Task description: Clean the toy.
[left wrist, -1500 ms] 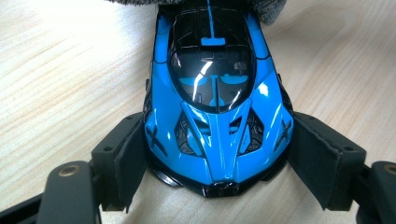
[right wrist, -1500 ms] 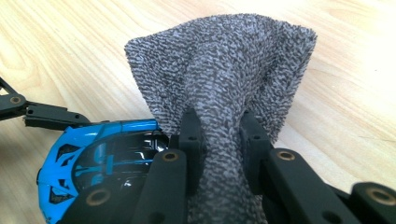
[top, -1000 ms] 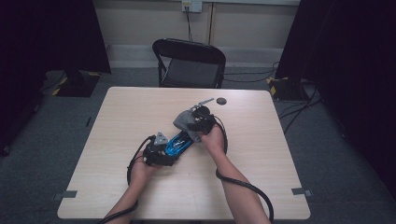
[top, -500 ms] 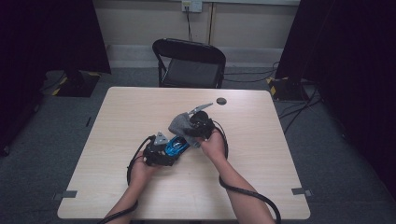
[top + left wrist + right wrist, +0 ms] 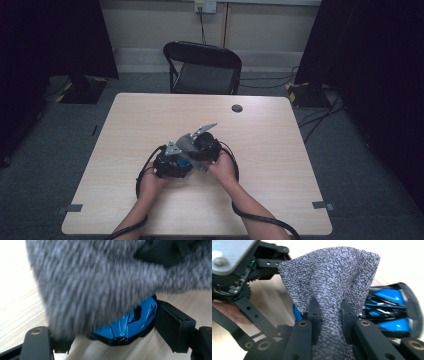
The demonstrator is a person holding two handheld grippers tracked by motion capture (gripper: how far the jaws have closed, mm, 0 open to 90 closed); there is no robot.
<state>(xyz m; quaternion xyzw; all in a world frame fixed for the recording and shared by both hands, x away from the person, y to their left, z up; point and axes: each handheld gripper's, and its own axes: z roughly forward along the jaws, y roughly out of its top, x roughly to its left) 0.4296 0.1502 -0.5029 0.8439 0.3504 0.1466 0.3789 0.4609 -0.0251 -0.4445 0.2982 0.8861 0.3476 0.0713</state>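
Holding a blue toy car across its body, the left claw rests on the worktop, near the middle. The car's long axis seems to run from 8 to 2 o'clock; which end is the nose I cannot tell. The right claw is clenched on a grey knitted cloth draped over the car.

My left claw and my right claw sit touching side by side at the middle of the counter, left one nearer me. The toy car lies between my left claw's jaws. The cloth hangs over the car, pinched between my right claw's jaws. A chair stands behind the counter's far edge.
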